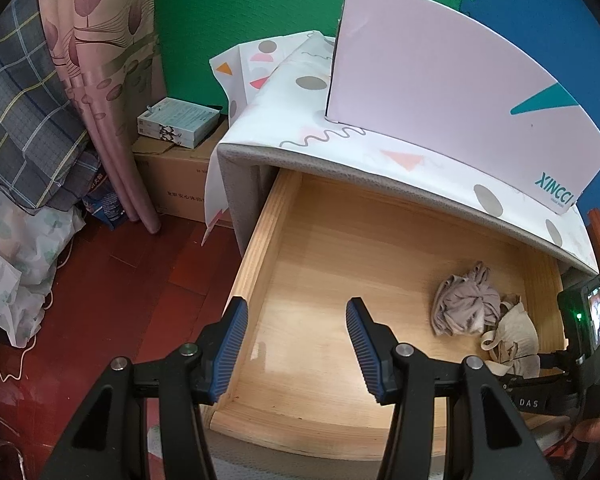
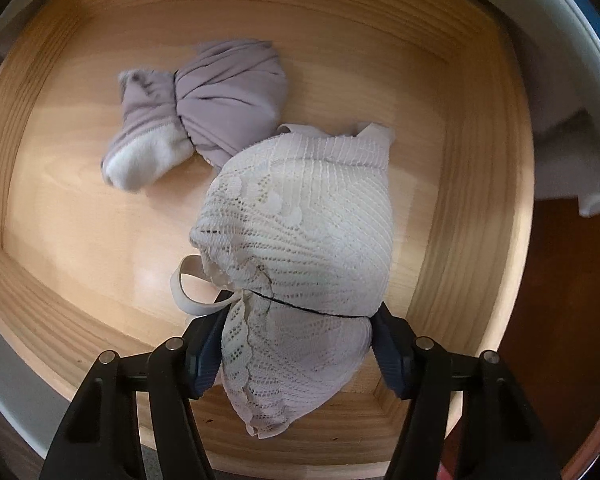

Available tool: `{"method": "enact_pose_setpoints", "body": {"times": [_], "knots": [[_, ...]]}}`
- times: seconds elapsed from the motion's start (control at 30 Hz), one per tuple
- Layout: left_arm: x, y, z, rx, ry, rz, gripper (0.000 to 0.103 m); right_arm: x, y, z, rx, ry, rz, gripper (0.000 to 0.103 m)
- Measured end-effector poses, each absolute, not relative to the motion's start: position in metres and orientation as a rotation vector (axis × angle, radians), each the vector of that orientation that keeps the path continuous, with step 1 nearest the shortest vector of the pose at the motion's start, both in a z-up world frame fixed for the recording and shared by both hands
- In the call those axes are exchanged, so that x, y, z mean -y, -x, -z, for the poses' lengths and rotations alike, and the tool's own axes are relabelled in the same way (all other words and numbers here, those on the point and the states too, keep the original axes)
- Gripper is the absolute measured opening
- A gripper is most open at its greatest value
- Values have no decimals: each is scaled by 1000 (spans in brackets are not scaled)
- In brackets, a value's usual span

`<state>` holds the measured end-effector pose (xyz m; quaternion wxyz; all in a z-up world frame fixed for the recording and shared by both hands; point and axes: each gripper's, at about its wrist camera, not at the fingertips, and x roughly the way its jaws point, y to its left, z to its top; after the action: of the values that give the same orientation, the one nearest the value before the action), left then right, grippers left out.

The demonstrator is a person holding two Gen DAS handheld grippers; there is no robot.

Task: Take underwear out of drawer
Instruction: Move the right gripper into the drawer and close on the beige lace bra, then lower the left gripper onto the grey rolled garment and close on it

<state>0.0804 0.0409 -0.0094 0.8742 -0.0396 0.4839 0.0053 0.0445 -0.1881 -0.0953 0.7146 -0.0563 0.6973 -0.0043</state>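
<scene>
Cream lace bra (image 2: pixel 300 216) clamped in right gripper (image 2: pixel 297 344) fingers; left gripper (image 1: pixel 297 344) fingers apart, empty.

Left gripper (image 1: pixel 295 344): black arms, blue ribbed pads (image 1: pixel 231 344), jaws parted about halfway, nothing between them. It angles steeply down over the front left corner of the drawer (image 1: pixel 259 240), left finger above the left wall, right finger over the bare floor.

Right gripper (image 2: pixel 295 344): points straight down into the drawer at its front right corner. Pads press on both sides of the cream lace bra (image 2: pixel 300 240), which bulges between and past the fingertips. In the left wrist view its black body shows at the right edge, with part of the person's hand (image 1: pixel 598 426) just below it.
</scene>
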Motion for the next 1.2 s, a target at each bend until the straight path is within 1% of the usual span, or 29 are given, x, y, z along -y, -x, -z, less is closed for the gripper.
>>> {"method": "enact_pose_setpoints", "body": {"times": [0.3,0.47,0.77,0.97,1.2], "knots": [[-36,-80,10,-1014,60,7,52,167,-33,97,-1539,191,-37,60],[-26,-81,11,-1024,21,50,52,175,-44,99,-1554,136,-8,59],[-2,-82,18,-1058,-71,130,52,194,-35,97,-1552,107,59,59],[21,-84,23,-1100,-130,277,52,195,-31,92,-1541,95,62,59],[64,-90,27,-1058,-318,403,52,216,-39,100,-1535,73,52,59]]}}
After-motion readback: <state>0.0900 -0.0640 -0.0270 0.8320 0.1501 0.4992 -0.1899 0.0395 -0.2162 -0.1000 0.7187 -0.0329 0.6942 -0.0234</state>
